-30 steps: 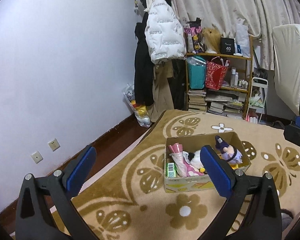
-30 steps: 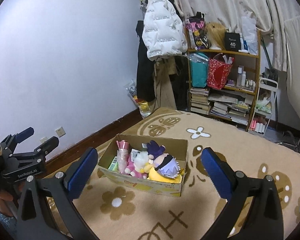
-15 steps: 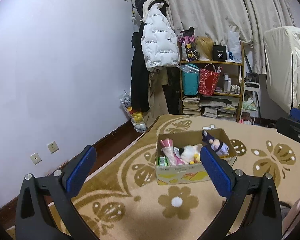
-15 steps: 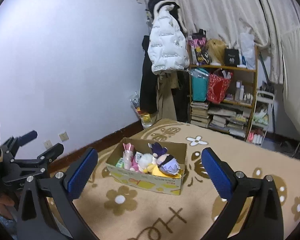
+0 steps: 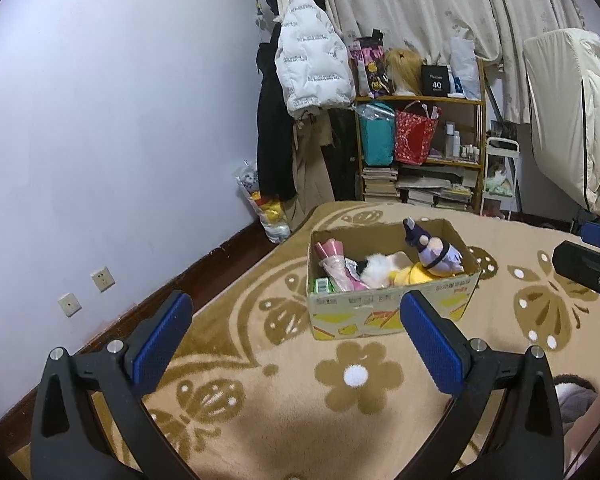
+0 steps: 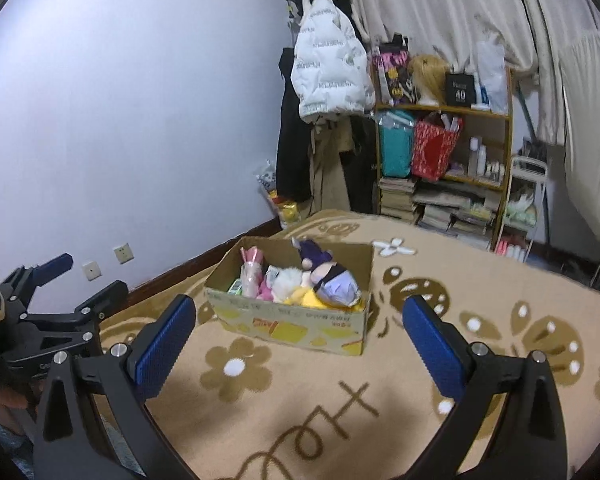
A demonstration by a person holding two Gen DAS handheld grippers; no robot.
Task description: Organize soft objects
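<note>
A cardboard box (image 5: 392,312) (image 6: 288,322) stands on the beige flowered carpet. It holds soft toys: a purple-haired plush doll (image 5: 436,250) (image 6: 334,282), a white fluffy toy (image 5: 378,266) (image 6: 286,280), a yellow plush (image 5: 410,276) and a pink toy (image 5: 334,258) (image 6: 250,270). My left gripper (image 5: 296,336) is open and empty, well short of the box; it also shows at the left of the right wrist view (image 6: 76,280). My right gripper (image 6: 300,340) is open and empty, short of the box; its tip shows at the right edge of the left wrist view (image 5: 588,264).
A wooden shelf (image 5: 420,148) with bags, books and bottles stands at the back, beside hanging coats and a white puffer jacket (image 5: 312,68). A plastic bag (image 5: 264,208) leans in the corner. Wall sockets (image 5: 102,278) sit low on the left wall. Curtains hang behind.
Both grippers have drawn back and up from the box, which now looks smaller and farther. Both stay open and empty.
</note>
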